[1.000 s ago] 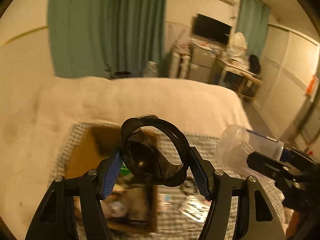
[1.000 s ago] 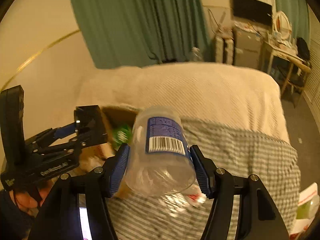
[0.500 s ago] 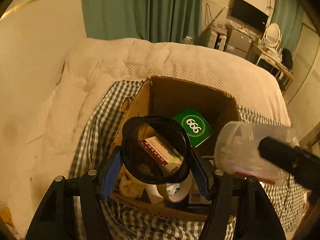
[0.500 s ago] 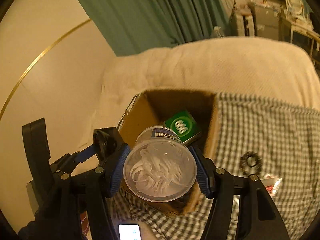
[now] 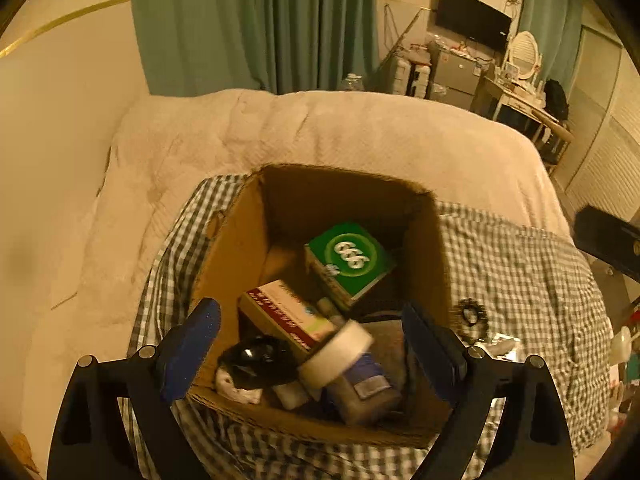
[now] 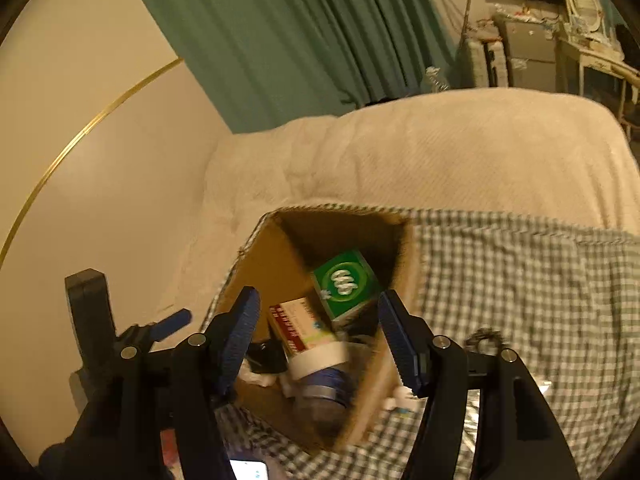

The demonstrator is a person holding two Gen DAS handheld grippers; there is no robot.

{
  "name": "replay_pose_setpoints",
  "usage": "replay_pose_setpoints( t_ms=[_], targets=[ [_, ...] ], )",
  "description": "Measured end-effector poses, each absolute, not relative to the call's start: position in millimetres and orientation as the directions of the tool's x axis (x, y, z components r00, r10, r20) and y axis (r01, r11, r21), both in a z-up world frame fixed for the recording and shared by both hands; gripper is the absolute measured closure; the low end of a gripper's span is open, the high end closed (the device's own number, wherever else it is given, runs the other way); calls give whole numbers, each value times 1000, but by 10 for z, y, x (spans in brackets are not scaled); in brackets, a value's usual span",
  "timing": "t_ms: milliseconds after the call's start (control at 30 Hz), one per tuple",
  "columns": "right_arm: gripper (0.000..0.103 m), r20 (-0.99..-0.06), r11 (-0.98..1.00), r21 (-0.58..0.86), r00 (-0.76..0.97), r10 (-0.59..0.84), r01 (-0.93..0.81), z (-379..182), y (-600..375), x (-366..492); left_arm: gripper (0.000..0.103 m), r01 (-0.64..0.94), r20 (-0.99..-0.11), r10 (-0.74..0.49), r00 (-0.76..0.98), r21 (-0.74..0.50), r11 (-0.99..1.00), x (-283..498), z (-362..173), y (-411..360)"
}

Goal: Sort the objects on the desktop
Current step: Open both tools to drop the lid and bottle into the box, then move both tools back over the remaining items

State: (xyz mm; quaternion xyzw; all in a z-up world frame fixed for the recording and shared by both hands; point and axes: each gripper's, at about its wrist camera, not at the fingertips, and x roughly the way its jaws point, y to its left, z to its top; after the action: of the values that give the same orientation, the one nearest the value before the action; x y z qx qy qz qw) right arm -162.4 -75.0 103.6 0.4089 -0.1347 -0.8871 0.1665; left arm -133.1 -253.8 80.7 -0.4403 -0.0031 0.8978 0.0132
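Note:
An open cardboard box [image 5: 236, 248] stands on a checked cloth [image 5: 512, 264] on the bed. Inside lie a green box marked 666 [image 5: 350, 262], a red and white carton [image 5: 284, 314], a black round cup [image 5: 258, 362] and a clear jar with a white lid [image 5: 340, 356]. My left gripper [image 5: 312, 338] is open and empty just above the box's near side. My right gripper [image 6: 320, 332] is open and empty above the same box [image 6: 276, 256], with the jar [image 6: 320, 364] below it. The left gripper shows at the left of the right wrist view [image 6: 168, 326].
A dark scrunchie [image 5: 470, 316] and shiny packets [image 5: 500, 348] lie on the cloth right of the box. A cream quilt [image 5: 320, 132] covers the bed behind. A wall is at the left, green curtains [image 5: 260, 24] behind. A phone [image 6: 248, 470] lies at the bottom edge.
Both grippers have opened. The black cup dropped from my left gripper and the clear jar from my right gripper into the box.

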Motion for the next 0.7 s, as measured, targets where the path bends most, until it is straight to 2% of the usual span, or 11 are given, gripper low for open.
replay_pose_setpoints(
  t_ms=[200, 333, 467, 700],
  targets=[
    [42, -688, -939, 305, -644, -333, 160, 1307, -204, -1245, 8, -19, -756, 11, -654, 3, -1000, -1076, 1124, -2227],
    [42, -702, -956, 246, -651, -289, 158, 1367, 153, -995, 4, 5, -736, 15, -677, -25, -1000, -930, 1214, -2049],
    [42, -730, -965, 219, -633, -259, 143, 1242, 538, -792, 4, 7, -747, 8, -665, -17, -1000, -950, 1146, -1786],
    [42, -760, -978, 165, -616, -209, 128, 816, 1059, -673, 4, -103, -743, 33, -668, 49, -994, -1071, 901, -1130]
  ],
)
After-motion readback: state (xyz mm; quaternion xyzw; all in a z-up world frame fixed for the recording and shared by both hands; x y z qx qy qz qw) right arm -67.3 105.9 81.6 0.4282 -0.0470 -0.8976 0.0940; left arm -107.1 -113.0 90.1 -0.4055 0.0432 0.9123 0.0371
